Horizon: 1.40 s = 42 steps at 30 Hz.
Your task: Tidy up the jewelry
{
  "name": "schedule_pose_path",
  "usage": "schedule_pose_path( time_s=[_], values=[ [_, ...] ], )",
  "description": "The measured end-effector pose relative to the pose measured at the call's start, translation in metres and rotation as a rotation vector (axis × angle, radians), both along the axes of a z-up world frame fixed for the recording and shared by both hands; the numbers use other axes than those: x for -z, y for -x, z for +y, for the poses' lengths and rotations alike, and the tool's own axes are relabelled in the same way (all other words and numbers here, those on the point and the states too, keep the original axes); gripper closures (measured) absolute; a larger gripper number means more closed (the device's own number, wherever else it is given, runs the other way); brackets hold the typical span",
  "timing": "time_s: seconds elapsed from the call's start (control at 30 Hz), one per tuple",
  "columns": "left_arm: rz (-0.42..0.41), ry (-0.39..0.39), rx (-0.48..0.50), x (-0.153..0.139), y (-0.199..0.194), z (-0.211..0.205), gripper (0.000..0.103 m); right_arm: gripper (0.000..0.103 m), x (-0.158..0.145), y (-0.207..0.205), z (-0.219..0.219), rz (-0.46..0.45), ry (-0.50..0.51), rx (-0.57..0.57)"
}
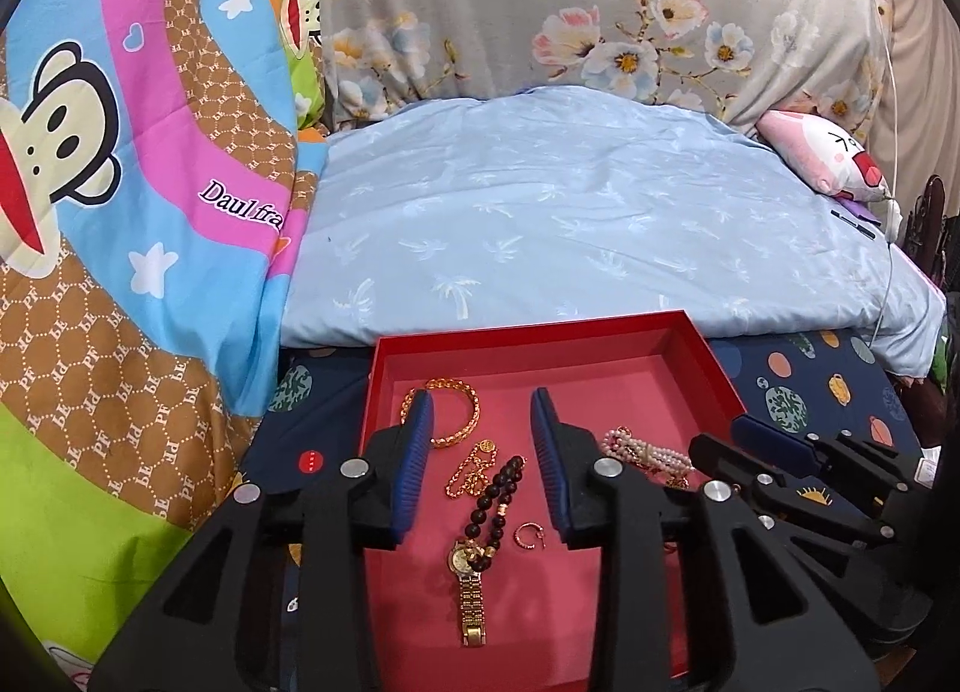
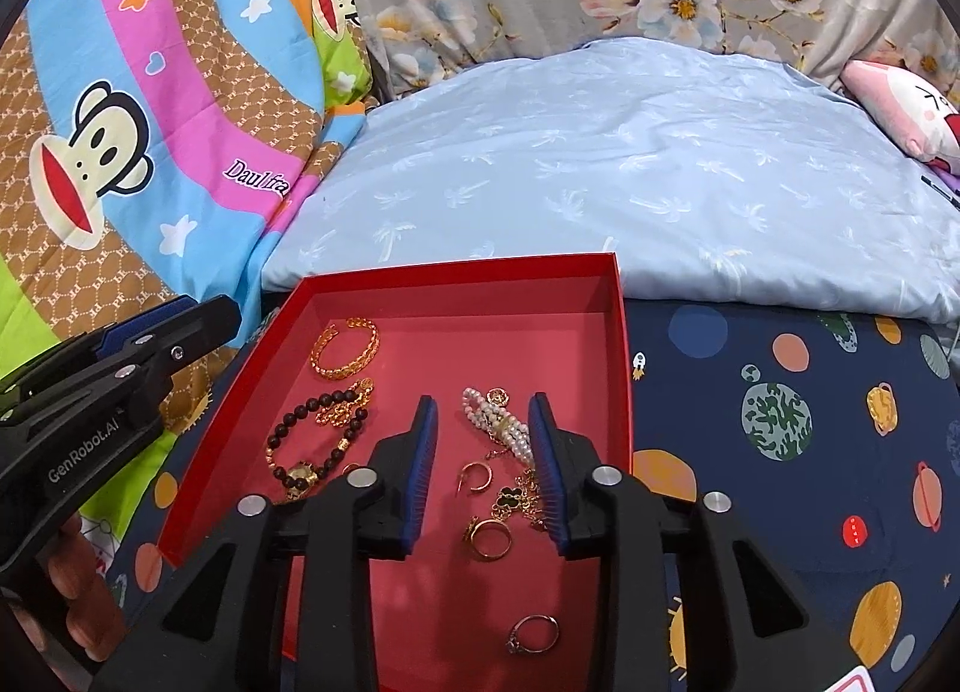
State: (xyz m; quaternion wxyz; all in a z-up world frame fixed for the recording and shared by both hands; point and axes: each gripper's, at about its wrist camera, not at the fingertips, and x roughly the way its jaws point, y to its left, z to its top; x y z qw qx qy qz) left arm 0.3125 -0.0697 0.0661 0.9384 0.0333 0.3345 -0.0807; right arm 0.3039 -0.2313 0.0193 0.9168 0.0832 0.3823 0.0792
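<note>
Red cardboard tray (image 2: pixel 624 344) lies on the bed, gathering the jewelry in one place: gold bangle (image 2: pixel 345 349), pearl bracelet (image 2: pixel 501 422), rings. Both the left tongs (image 1: pixel 480 467) and the right tongs (image 2: pixel 487 473) hover released above it, likely choosing a piece
</note>
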Motion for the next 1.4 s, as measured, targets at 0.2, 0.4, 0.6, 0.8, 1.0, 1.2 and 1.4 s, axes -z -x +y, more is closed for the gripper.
schedule_pose_path(
  time_s=[0.2, 0.4, 0.6, 0.8, 1.0, 1.2, 1.4],
  values=[
    [0.001, -0.002, -0.001, 0.0, 0.003, 0.001, 0.071, 0.068, -0.006, 0.004, 0.001, -0.007, -0.006, -0.001],
    [-0.003, 0.001, 0.0, -0.003, 0.012, 0.001, 0.071, 0.062, -0.012, 0.015, 0.001, -0.016, -0.015, 0.007],
    [-0.01, -0.001, -0.01, -0.009, 0.029, 0.004, 0.07, 0.06, -0.021, 0.035, 0.003, -0.025, -0.01, 0.011],
    [-0.019, 0.001, -0.028, -0.017, 0.049, 0.006, 0.062, 0.046, -0.032, 0.061, 0.009, -0.042, 0.013, 0.025],
    [-0.054, -0.002, -0.044, -0.03, 0.08, 0.011, 0.045, 0.039, -0.047, 0.09, 0.013, -0.06, 0.021, 0.032],
    [-0.052, 0.005, -0.038, -0.035, 0.108, 0.013, 0.044, 0.033, -0.056, 0.125, 0.017, -0.076, 0.05, 0.042],
    [-0.05, -0.014, -0.031, -0.03, 0.145, 0.009, 0.041, 0.028, -0.054, 0.165, 0.021, -0.092, 0.085, 0.07]
  ],
)
